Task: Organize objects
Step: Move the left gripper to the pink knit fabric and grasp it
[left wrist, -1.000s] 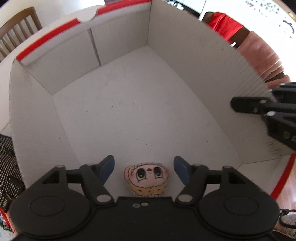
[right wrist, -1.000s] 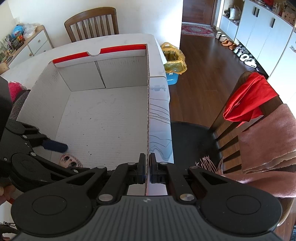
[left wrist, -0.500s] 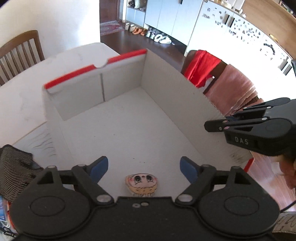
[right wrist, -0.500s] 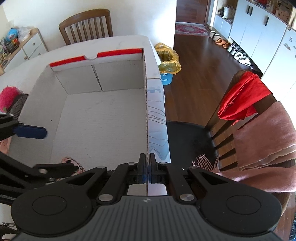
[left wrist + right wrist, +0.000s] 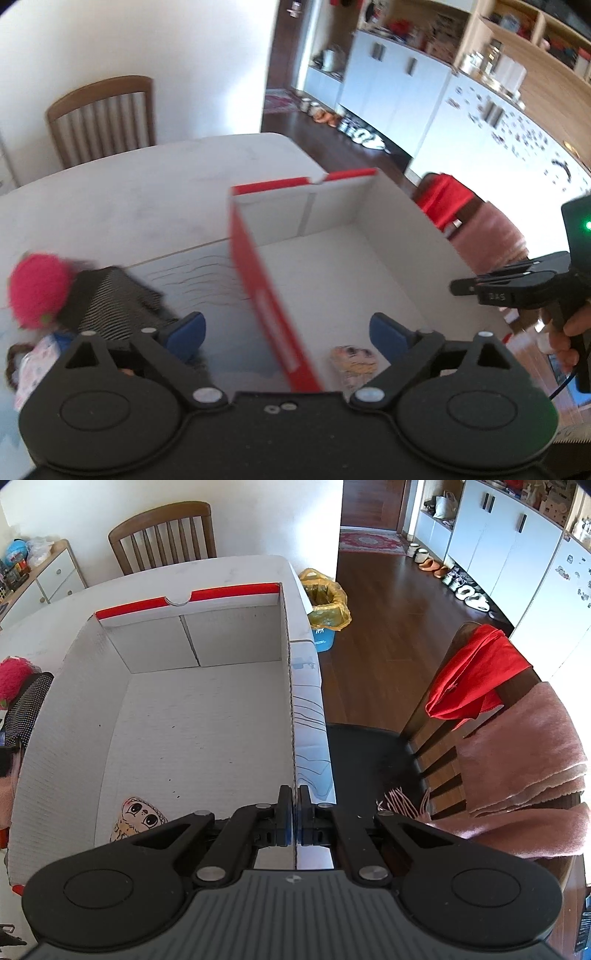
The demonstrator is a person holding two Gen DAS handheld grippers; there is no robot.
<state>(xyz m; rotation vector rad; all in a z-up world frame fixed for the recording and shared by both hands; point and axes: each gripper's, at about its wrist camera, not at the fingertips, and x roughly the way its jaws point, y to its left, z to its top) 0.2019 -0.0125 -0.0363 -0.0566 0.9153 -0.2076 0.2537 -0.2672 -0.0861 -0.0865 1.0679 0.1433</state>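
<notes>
The right claw (image 5: pixel 294 821) is clamped tight on the rim of the box's right wall, pads pressing the cardboard edge from both sides. That grip looks meant to steady the box (image 5: pixel 207 716) on the bench (image 5: pixel 122 199) while the other hand works. The box is white inside with red outer faces and a red strip along its far rim.

A small doll-face toy (image 5: pixel 138 818) lies alone on the box floor, in the near corner by the left wall. In the left wrist view the same toy (image 5: pixel 352 360) sits just inside the red wall.

The left claw (image 5: pixel 288 332) stands wide, its jaws having just been opening, with nothing gripped; the red wall runs between its blue pads without touching them. It now looks toward the heap still on the bench outside the box: a pink fluffy ball (image 5: pixel 35 291), a dotted black fabric piece (image 5: pixel 107 299) and a doll (image 5: pixel 31 363). Likely one of these goes in next.

White lettering on the red wall is too blurred to read. The right claw's side shows small print, perhaps "DAS", not certain.
</notes>
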